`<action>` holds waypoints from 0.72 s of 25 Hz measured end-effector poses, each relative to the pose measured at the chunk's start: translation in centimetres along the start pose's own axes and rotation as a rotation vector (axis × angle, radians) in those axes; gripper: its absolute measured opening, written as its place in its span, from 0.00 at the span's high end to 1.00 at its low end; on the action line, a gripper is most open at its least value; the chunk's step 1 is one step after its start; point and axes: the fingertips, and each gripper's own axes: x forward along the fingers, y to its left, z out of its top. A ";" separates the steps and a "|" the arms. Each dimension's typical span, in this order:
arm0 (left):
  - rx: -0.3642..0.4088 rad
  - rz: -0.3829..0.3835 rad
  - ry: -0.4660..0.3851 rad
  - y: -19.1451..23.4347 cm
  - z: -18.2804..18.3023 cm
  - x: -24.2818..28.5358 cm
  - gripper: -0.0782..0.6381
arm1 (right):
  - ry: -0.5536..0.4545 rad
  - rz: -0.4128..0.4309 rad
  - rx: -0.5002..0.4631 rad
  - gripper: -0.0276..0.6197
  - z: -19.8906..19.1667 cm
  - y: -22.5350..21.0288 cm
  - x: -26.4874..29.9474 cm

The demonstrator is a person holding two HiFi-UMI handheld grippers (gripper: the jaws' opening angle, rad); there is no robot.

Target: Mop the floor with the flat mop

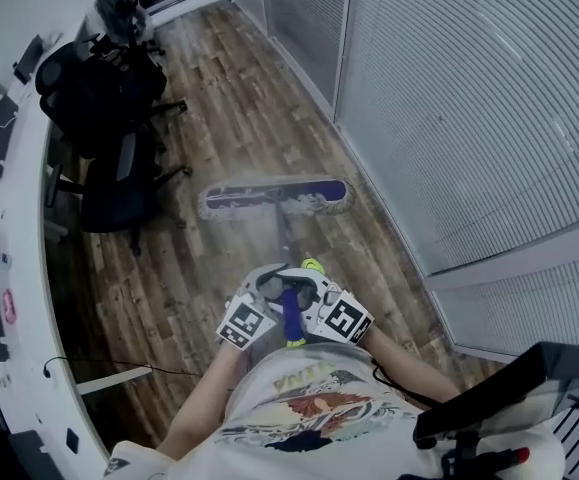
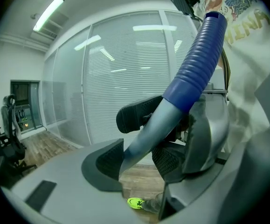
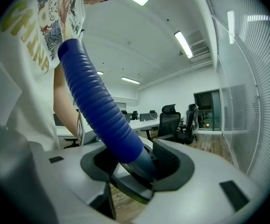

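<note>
Left gripper (image 2: 141, 149) and right gripper (image 3: 139, 164) both clamp the seemingly light, stiff, grey-shafted flat mop (image 1: 276, 196) at the foot of its ribbed blue grip (image 3: 97, 106), a sound hold.

Flat mop (image 1: 276, 197) on wooden floor (image 1: 231, 98)

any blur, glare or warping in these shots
Head view: the mop head is motion-blurred. Left gripper view: ceiling lights reflect off the glass wall, bowed by the fisheye lens. Right gripper view: dark rounded corners.
</note>
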 end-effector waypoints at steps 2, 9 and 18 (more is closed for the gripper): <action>-0.008 0.014 0.004 3.0 0.2 1.6 0.66 | -0.004 0.013 -0.001 0.65 0.0 -3.2 1.1; -0.014 0.037 0.029 14.6 3.9 9.6 0.66 | -0.016 0.037 0.016 0.64 1.6 -17.5 2.8; -0.033 0.082 0.032 22.8 6.7 16.5 0.66 | -0.011 0.095 0.009 0.65 2.3 -28.3 3.3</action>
